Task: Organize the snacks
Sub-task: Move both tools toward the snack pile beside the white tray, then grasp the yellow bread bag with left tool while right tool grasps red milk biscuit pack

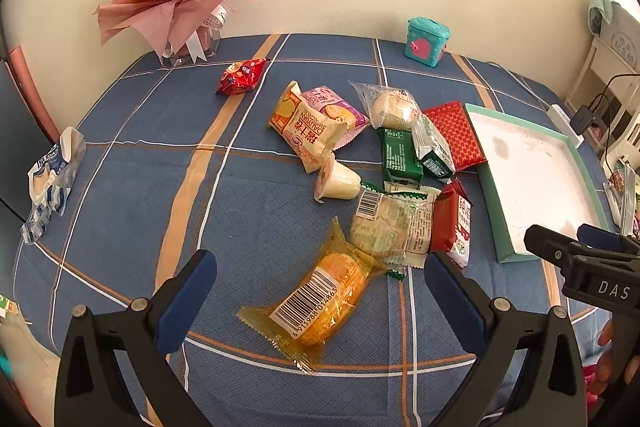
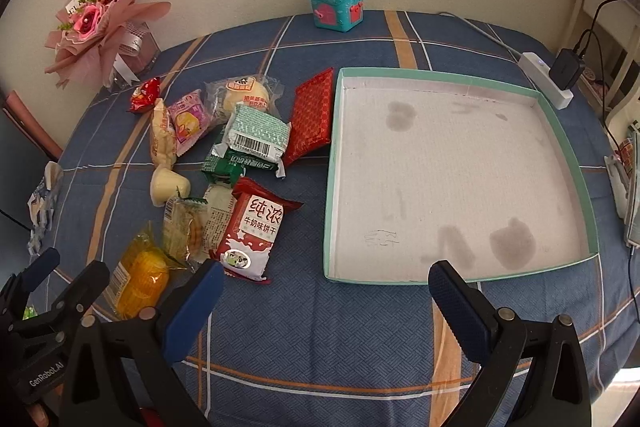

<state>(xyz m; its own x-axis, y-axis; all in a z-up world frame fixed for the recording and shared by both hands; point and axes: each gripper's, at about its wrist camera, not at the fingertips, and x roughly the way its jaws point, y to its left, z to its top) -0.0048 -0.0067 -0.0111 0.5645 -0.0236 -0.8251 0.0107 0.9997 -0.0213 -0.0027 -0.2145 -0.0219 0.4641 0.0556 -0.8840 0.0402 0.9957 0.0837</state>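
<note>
The left gripper point(image 1: 320, 301) has its two blue-padded fingers wide apart and holds nothing; the orange snack packet point(image 1: 320, 301) with a barcode lies on the blue checked tablecloth point(image 1: 120, 195) between them, in the lower centre of the left wrist view. The right gripper point(image 2: 324, 301) is also spread apart and empty, above bare cloth in the lower part of its view. The other snacks lie in a loose pile in the middle left of the right wrist view, among them a red milk biscuit pack point(image 2: 252, 231) and a green wafer pack point(image 2: 228, 163). The shallow teal box point(image 2: 576, 163) stands to the right of the pile, just beside a red patterned packet point(image 2: 314, 111), with no snacks inside.
</note>
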